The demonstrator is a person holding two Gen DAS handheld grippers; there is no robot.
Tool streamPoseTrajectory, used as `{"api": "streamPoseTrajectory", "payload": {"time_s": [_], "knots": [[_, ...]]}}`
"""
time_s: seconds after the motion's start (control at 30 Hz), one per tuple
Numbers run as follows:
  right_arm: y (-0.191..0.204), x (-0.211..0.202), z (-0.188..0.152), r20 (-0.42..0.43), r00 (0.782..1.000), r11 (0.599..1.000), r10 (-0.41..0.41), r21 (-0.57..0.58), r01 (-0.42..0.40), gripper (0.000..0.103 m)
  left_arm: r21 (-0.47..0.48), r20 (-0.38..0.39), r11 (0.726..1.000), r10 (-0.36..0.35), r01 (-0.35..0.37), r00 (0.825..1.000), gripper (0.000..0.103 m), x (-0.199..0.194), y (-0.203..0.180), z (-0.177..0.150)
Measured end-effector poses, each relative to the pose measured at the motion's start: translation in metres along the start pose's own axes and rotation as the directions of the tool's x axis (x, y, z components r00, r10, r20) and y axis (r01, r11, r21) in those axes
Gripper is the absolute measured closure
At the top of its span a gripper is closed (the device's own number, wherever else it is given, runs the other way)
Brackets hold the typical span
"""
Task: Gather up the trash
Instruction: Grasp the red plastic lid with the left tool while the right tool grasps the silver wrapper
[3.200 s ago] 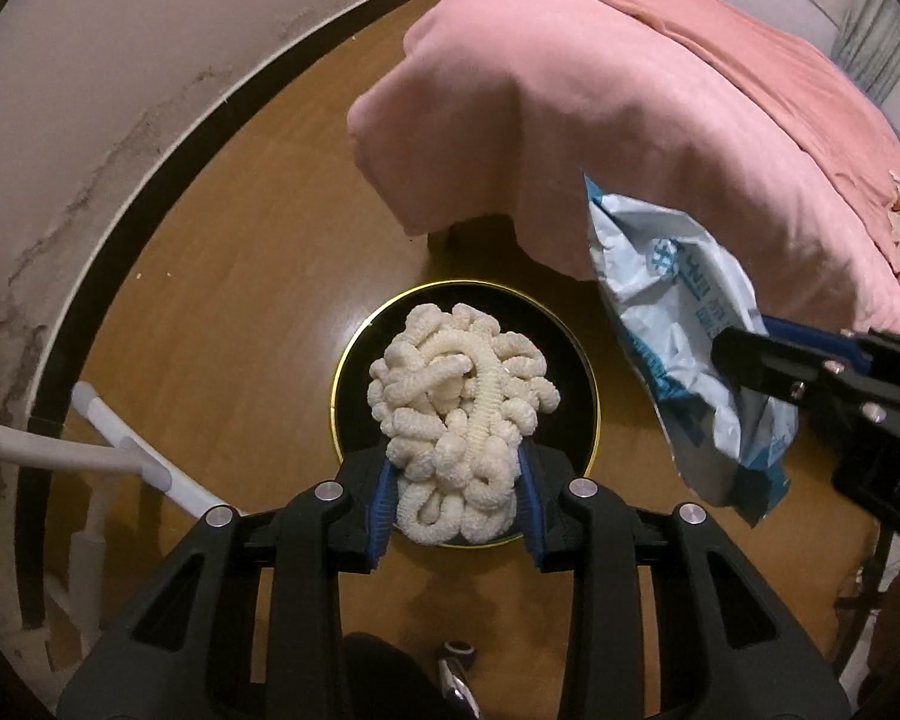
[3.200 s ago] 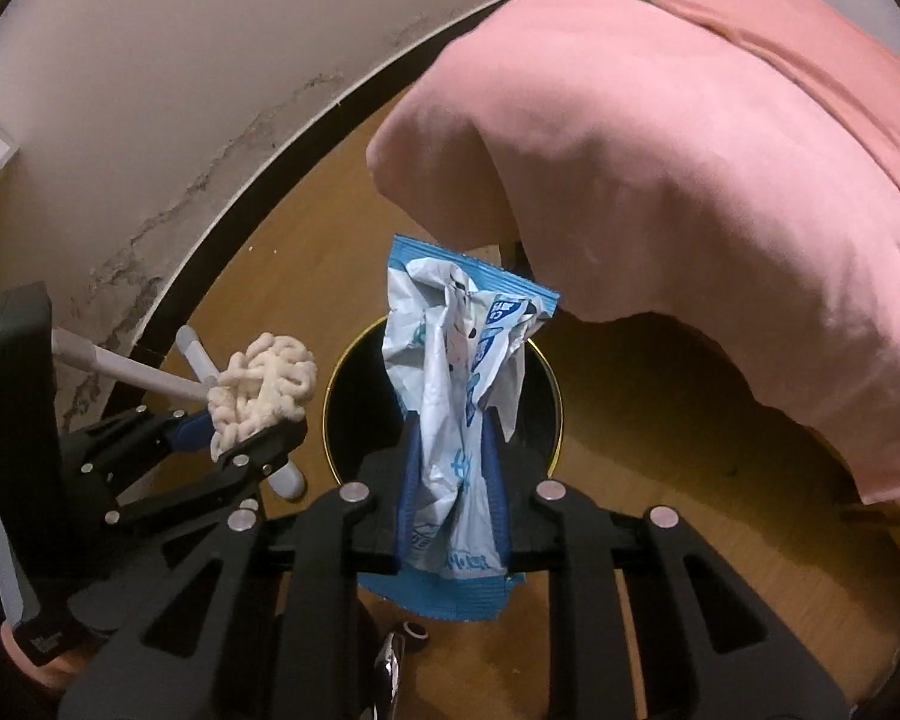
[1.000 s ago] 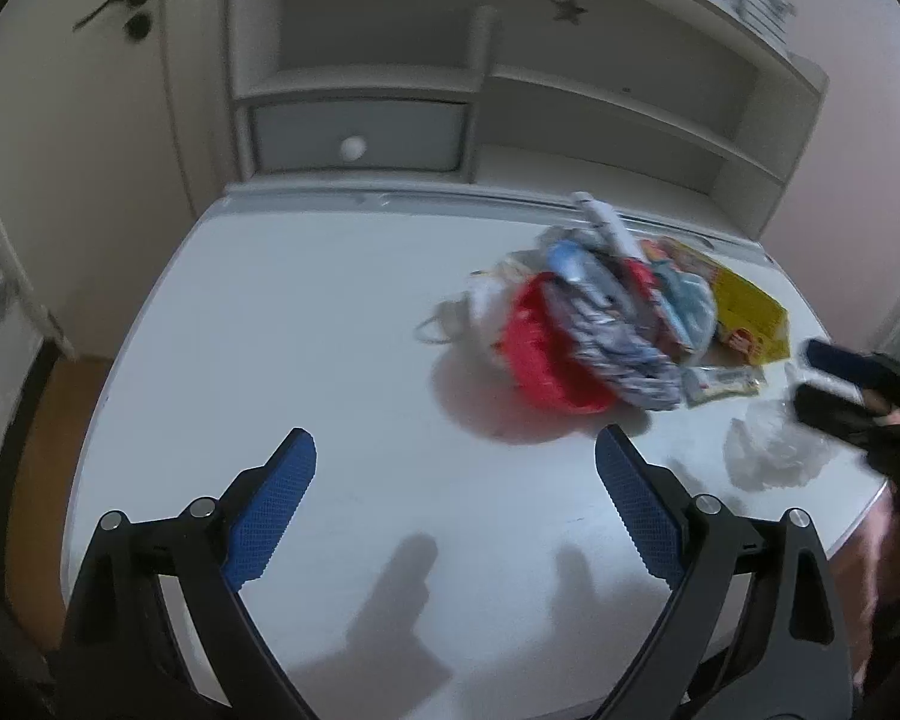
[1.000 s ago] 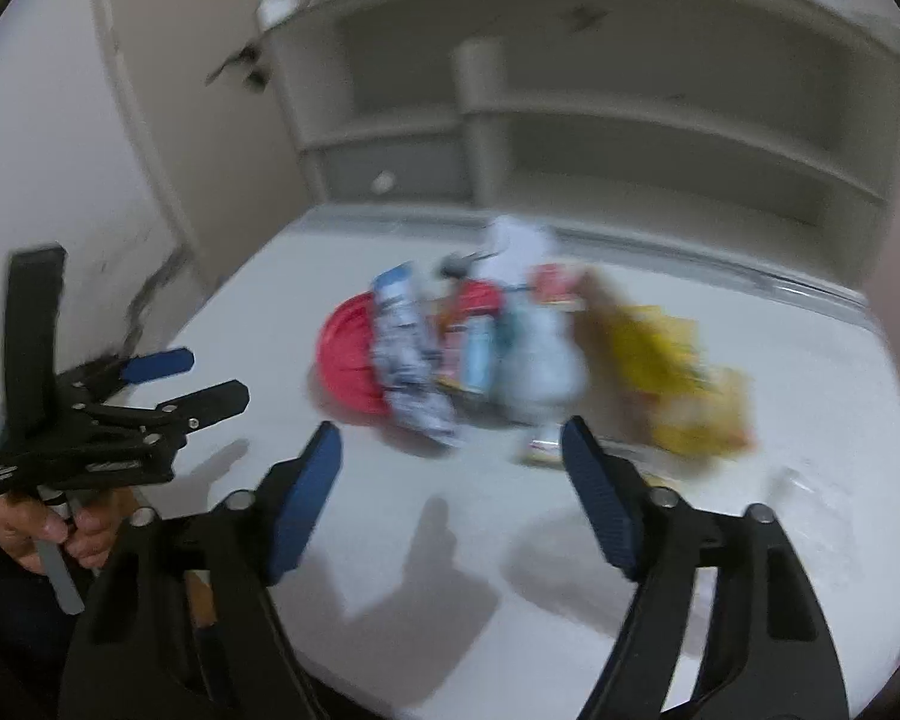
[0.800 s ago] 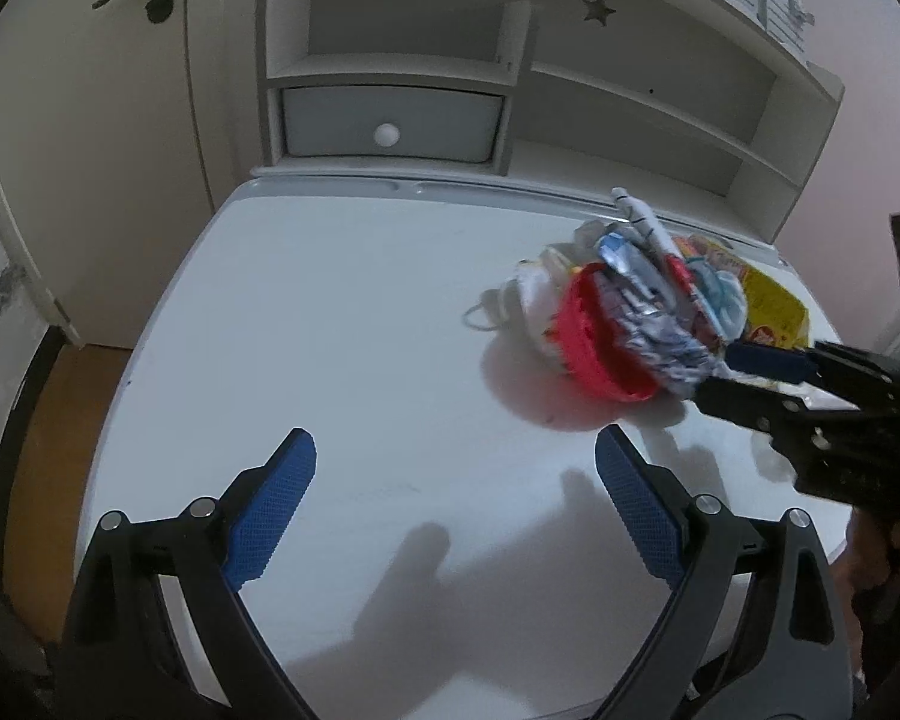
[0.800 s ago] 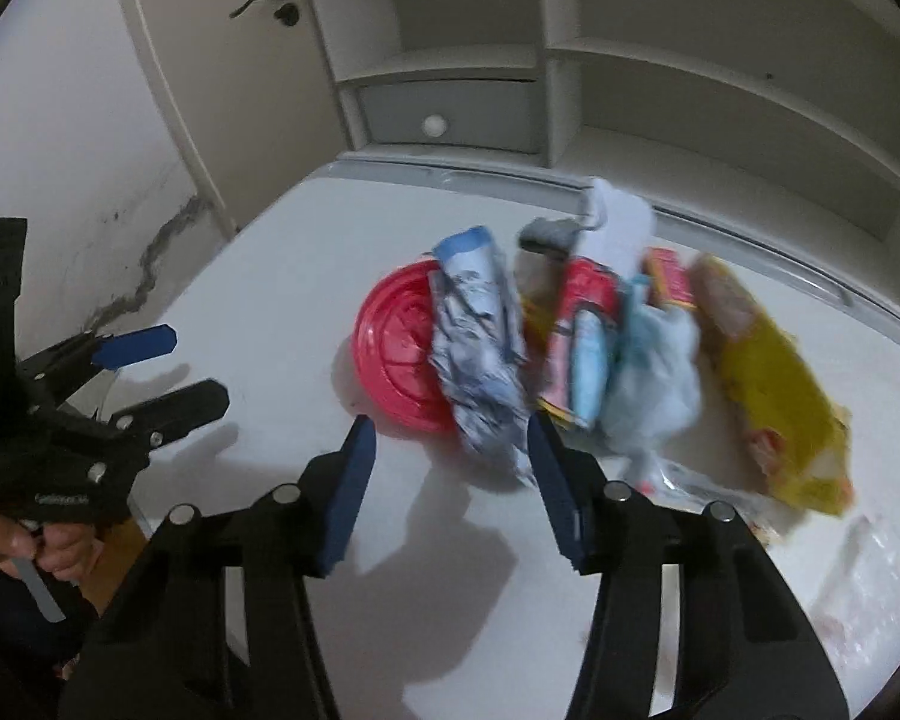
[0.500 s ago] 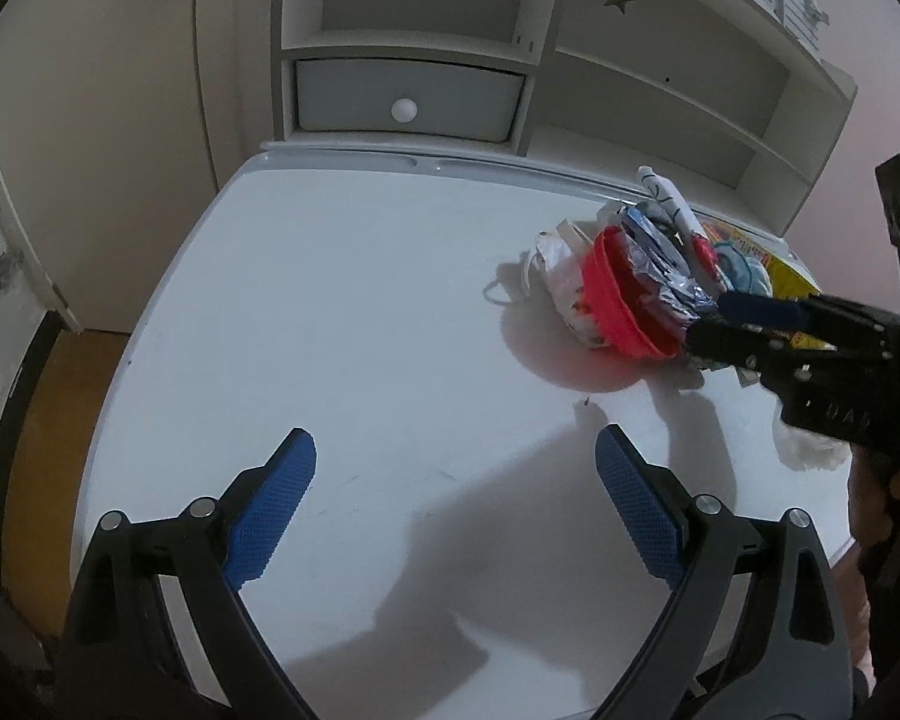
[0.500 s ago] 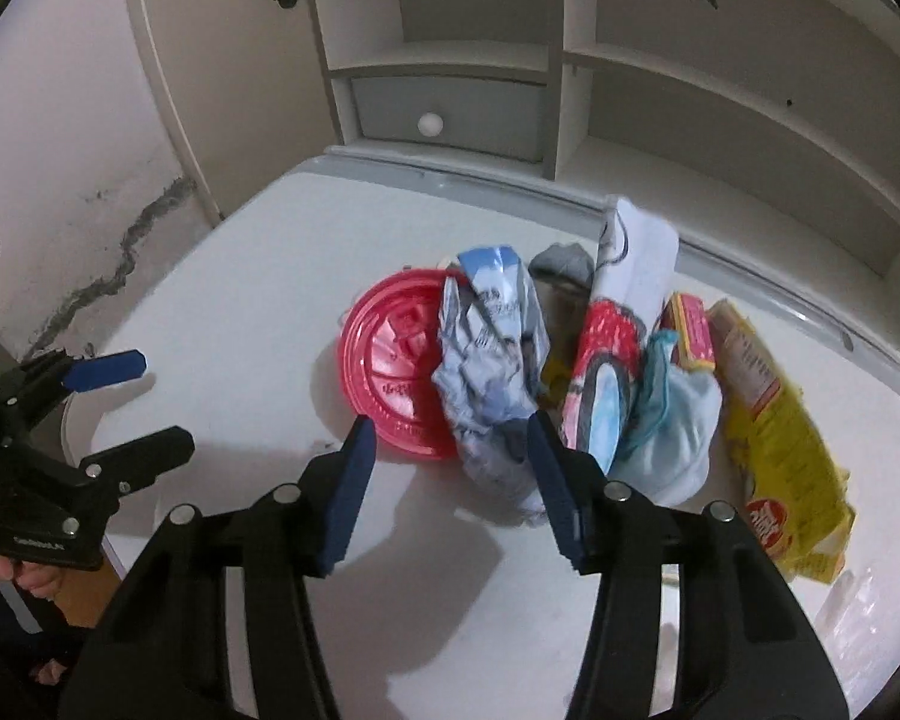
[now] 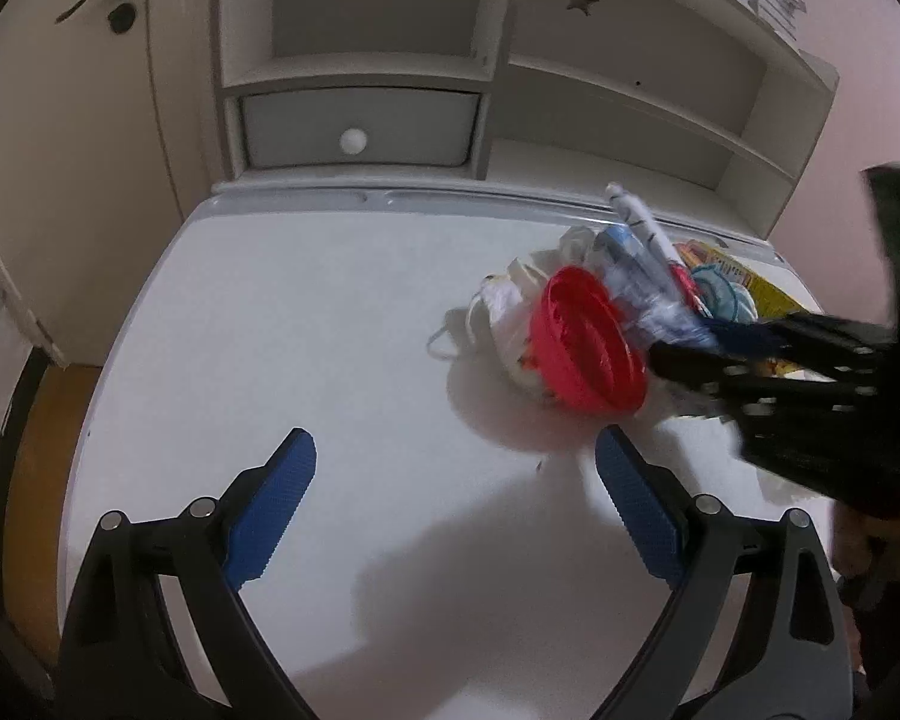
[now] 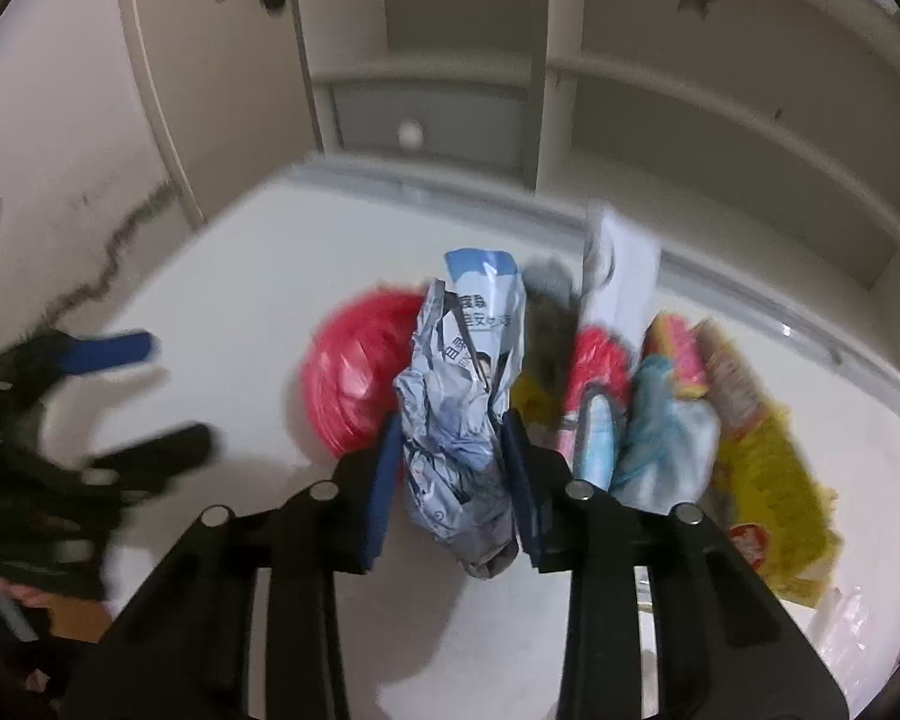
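the right gripper (image 10: 453, 471) reaches into a heap of trash on the white tabletop (image 9: 306, 324), its blue-padded jaws closing around a crumpled pale blue and silver plastic wrapper (image 10: 462, 414) that stands between them; the pads look to be just at its sides, though i cannot tell whether they press it yet. in the right wrist view, a round red plastic lid (image 10: 354, 378) lies at about nine o'clock of that wrapper, touching it, and at three o'clock lie a pale blue tube-shaped packet (image 10: 597, 438), a light blue crumpled bag (image 10: 666, 438) and a yellow snack bag (image 10: 768, 468) side by side. a white folded wrapper (image 10: 621, 276) sticks up at one o'clock. the left gripper (image 9: 453, 501) hovers over bare tabletop with its blue pads spread wide and nothing between them; the heap sits at about one o'clock of it, with a white plastic bag (image 9: 504, 312) at the near left of the red lid. behind the table stands a white shelf unit with a small grey drawer (image 9: 354, 129) and a round white knob
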State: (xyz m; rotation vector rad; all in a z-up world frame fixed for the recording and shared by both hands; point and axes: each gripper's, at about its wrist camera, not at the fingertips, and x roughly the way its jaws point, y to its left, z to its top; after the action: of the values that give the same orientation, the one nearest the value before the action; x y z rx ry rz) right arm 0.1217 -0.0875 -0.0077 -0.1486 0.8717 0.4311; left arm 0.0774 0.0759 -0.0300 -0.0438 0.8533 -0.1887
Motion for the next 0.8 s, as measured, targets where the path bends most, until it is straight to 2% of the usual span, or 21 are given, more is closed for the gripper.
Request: {"api": "streamPoseTrajectory", "payload": {"time_s": [0.1,0.2,0.3,0.4,0.5,0.53,0.6,0.67,0.8], "knots": [[-0.010,-0.032,0.001,0.061,0.998,0.999,0.010,0.043,-0.012,0.069,0.019,0.001,1.000,-0.009,0.009,1.000,0.012,0.010,-0.011,0.007],[-0.022,-0.054,-0.006,0.087,0.996,0.997,0.017,0.079,-0.024,0.069,0.024,-0.004,1.000,-0.016,0.016,1.000,0.012,0.026,-0.024,0.016],[-0.035,-0.072,-0.020,0.096,0.995,0.994,0.011,0.108,-0.022,0.070,0.037,-0.006,0.999,0.030,-0.030,1.000,0.012,0.046,-0.036,0.026],[-0.047,-0.085,-0.035,0.097,0.995,0.991,-0.009,0.132,-0.004,0.070,0.044,-0.036,0.996,0.081,-0.079,0.996,0.031,0.060,-0.041,0.028],[-0.056,-0.096,-0.051,0.094,0.995,0.988,-0.024,0.155,0.009,0.070,0.009,-0.060,0.999,0.054,-0.053,0.997,0.050,0.069,-0.039,0.030],[-0.059,-0.099,-0.056,0.095,0.995,0.987,-0.029,0.163,0.013,0.070,0.010,-0.058,0.999,0.053,-0.053,0.997,0.070,0.068,-0.041,0.031],[-0.066,-0.107,-0.066,0.101,0.994,0.984,-0.037,0.178,0.018,0.070,0.011,-0.040,0.997,0.078,-0.078,0.996,0.084,0.060,-0.044,0.032],[-0.073,-0.112,-0.071,0.110,0.993,0.981,-0.046,0.193,0.024,0.070,0.013,-0.019,0.998,0.068,-0.068,0.997,0.094,0.049,-0.048,0.034],[-0.091,-0.130,-0.085,0.136,0.988,0.971,-0.077,0.233,0.044,0.070,0.018,0.002,0.997,0.073,-0.073,0.997,0.095,0.036,-0.051,0.039]]}}
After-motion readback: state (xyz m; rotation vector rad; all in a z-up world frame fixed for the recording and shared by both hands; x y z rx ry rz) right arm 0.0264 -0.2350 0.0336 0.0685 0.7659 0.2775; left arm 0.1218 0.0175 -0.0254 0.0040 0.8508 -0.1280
